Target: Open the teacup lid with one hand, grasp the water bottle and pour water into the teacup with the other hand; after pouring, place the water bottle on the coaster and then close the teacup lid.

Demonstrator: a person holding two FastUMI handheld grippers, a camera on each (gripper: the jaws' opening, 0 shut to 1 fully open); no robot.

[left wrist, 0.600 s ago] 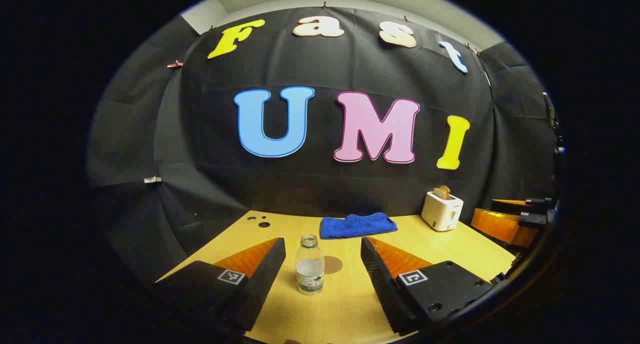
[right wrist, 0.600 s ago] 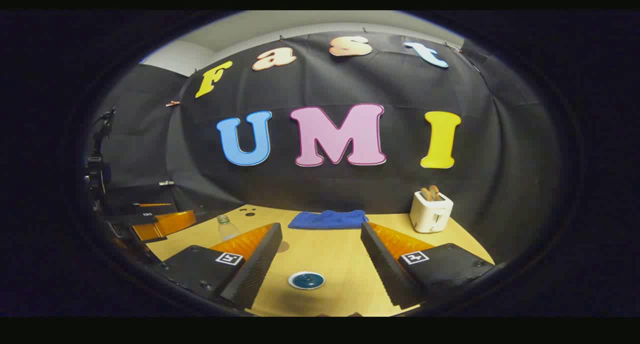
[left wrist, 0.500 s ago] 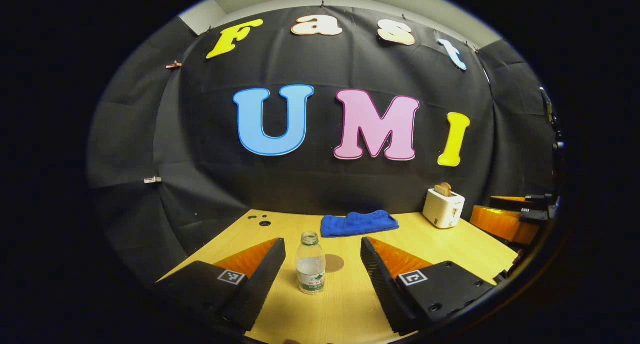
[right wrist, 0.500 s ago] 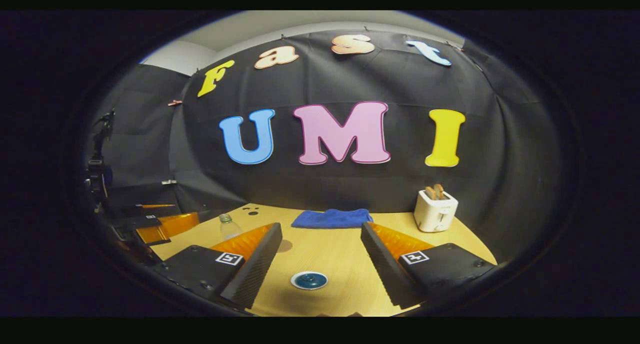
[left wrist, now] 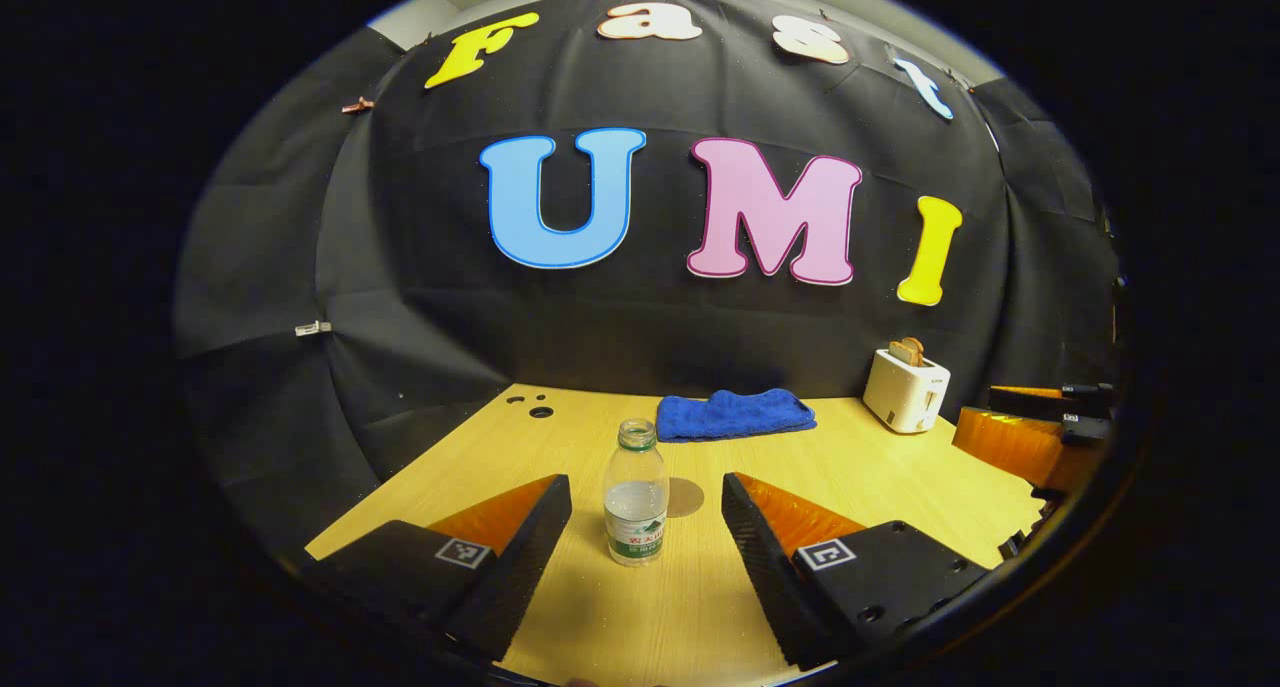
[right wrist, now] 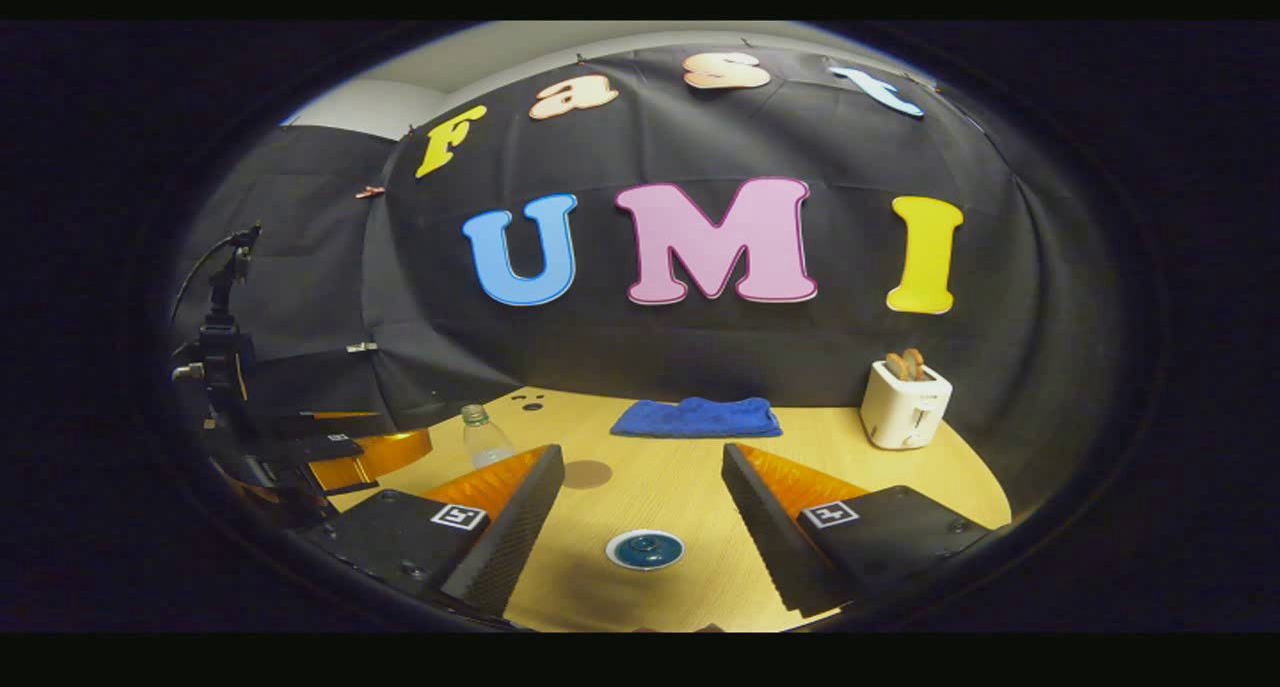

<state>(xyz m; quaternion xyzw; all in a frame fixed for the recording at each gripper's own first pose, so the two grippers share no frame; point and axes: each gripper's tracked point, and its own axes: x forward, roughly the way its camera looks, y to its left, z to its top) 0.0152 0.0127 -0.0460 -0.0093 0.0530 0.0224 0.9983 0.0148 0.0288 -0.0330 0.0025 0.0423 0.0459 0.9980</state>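
Observation:
A clear water bottle (left wrist: pixel 636 492), uncapped and partly full, stands upright on the wooden table. My left gripper (left wrist: pixel 645 482) is open, and the bottle sits in line with the gap between its fingers, touching neither. Just behind the bottle lies a round brown coaster (left wrist: pixel 686 497). In the right gripper view the teacup's blue lid (right wrist: pixel 645 549) with its knob sits low between the fingers of my open right gripper (right wrist: pixel 642 454), untouched. The bottle (right wrist: pixel 485 437) and coaster (right wrist: pixel 587 474) show to the left there.
A folded blue towel (left wrist: pixel 735 414) lies at the back of the table (left wrist: pixel 880 467), and a white toaster (left wrist: pixel 907 392) with bread stands at the back right. The table has small holes (left wrist: pixel 540 410) at its back left. A camera stand (right wrist: pixel 222 347) rises at the left.
Both cameras have tilted down and moved forward a little. The bottle looks larger and nearer in the left gripper view. The lid has shifted slightly right in the right gripper view. Both grippers stay open.

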